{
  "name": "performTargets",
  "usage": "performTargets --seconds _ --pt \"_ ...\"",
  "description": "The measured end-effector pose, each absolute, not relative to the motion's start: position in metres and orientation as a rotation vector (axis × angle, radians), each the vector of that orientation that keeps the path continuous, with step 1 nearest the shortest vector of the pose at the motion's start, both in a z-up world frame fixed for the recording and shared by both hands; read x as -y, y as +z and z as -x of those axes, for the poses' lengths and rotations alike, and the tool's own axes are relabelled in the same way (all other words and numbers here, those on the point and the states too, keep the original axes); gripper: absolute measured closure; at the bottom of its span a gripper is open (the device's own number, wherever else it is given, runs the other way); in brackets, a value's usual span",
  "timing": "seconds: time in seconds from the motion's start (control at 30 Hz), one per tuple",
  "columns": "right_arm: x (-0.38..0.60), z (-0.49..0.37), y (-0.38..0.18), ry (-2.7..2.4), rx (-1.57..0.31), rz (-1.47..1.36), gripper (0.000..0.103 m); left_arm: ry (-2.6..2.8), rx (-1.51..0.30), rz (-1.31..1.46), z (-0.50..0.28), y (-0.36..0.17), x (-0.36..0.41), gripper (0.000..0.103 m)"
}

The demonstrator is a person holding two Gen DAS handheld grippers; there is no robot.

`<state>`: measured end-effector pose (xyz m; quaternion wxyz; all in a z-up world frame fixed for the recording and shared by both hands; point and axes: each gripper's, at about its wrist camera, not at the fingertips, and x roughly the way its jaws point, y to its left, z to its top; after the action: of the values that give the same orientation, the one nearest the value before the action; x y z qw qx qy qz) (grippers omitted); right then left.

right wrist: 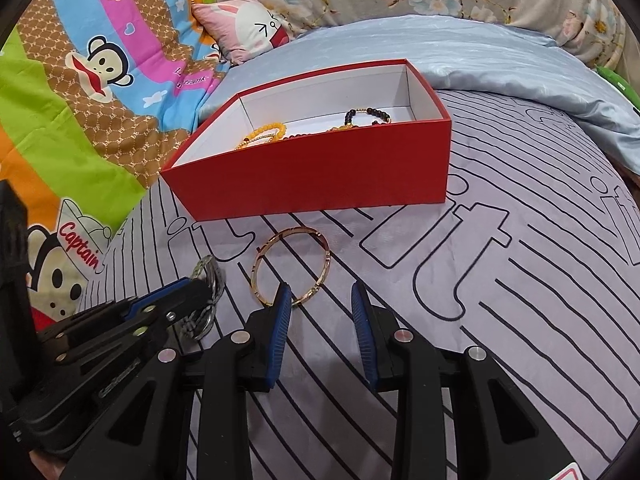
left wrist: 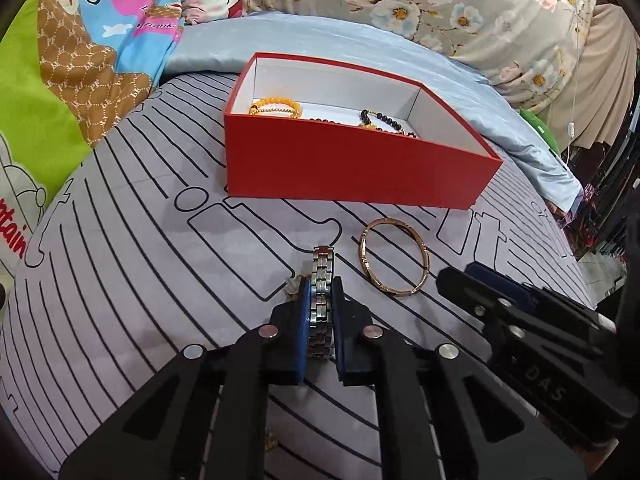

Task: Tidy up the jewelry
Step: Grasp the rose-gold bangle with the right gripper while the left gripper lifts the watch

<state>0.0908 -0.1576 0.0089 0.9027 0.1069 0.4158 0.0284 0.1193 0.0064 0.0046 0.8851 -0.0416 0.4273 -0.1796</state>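
My left gripper point(left wrist: 321, 286) is shut on a silver link bracelet point(left wrist: 322, 276), which stands on edge on the grey striped bedcover in front of the red box point(left wrist: 340, 168). A gold bangle point(left wrist: 394, 258) lies flat just to its right. In the right wrist view my right gripper point(right wrist: 320, 292) is open, and its left finger overlaps the near rim of the gold bangle point(right wrist: 292, 266). The left gripper point(right wrist: 200, 284) shows there at the left with the silver bracelet point(right wrist: 206, 296). The red box point(right wrist: 320, 176) holds a yellow bead bracelet point(left wrist: 276, 106) and a dark bead bracelet point(left wrist: 380, 118).
The bedcover point(right wrist: 500, 280) is soft and uneven. A blue satin sheet point(left wrist: 320, 40) lies behind the box. A colourful cartoon quilt point(right wrist: 80, 100) lies to the left and a pink cushion point(right wrist: 244, 28) at the back. A floral pillow point(left wrist: 460, 4) lies at the back right.
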Motion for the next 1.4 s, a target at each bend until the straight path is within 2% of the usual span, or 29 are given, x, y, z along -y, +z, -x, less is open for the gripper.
performTargets --seconds 0.13,0.33,0.43,0.5,0.53,0.57,0.6,0.9,1.1,1.2,1.4 --pt "0.153 -0.102 0.007 0.059 -0.864 -0.210 0.073 -0.363 -0.879 0.100 -0.114 0.005 -0.013 0.093" --pt "0.149 -0.118 0.003 0.045 -0.880 -0.192 0.082 -0.353 -0.878 0.104 -0.112 0.002 -0.015 0.093" --pt "0.148 -0.119 0.003 0.057 -0.875 -0.205 0.082 -0.351 -0.874 0.099 -0.111 0.001 -0.014 0.093" --pt "0.146 -0.116 0.005 0.059 -0.863 -0.197 0.072 -0.353 -0.873 0.102 -0.111 0.001 -0.015 0.093" --pt "0.145 -0.116 0.006 0.062 -0.863 -0.192 0.055 -0.354 -0.872 0.106 -0.111 0.001 -0.015 0.093" --pt "0.143 -0.116 0.006 0.069 -0.858 -0.187 0.046 -0.353 -0.872 0.109 -0.111 0.001 -0.015 0.093" --pt "0.140 -0.115 0.007 0.073 -0.853 -0.176 0.045 -0.353 -0.872 0.110 -0.110 0.001 -0.015 0.093" --pt "0.125 -0.130 0.000 0.085 -0.896 -0.137 0.044 -0.351 -0.872 0.113 -0.108 0.000 -0.018 0.093" --pt "0.108 -0.133 -0.003 0.046 -0.908 -0.012 0.043 -0.356 -0.877 0.146 -0.104 -0.001 -0.027 0.093" --pt "0.105 -0.133 -0.004 0.027 -0.911 0.027 0.048 -0.366 -0.886 0.167 -0.106 -0.002 -0.030 0.093" --pt "0.114 -0.126 -0.003 0.017 -0.903 0.004 0.049 -0.366 -0.888 0.166 -0.106 0.000 -0.028 0.093"
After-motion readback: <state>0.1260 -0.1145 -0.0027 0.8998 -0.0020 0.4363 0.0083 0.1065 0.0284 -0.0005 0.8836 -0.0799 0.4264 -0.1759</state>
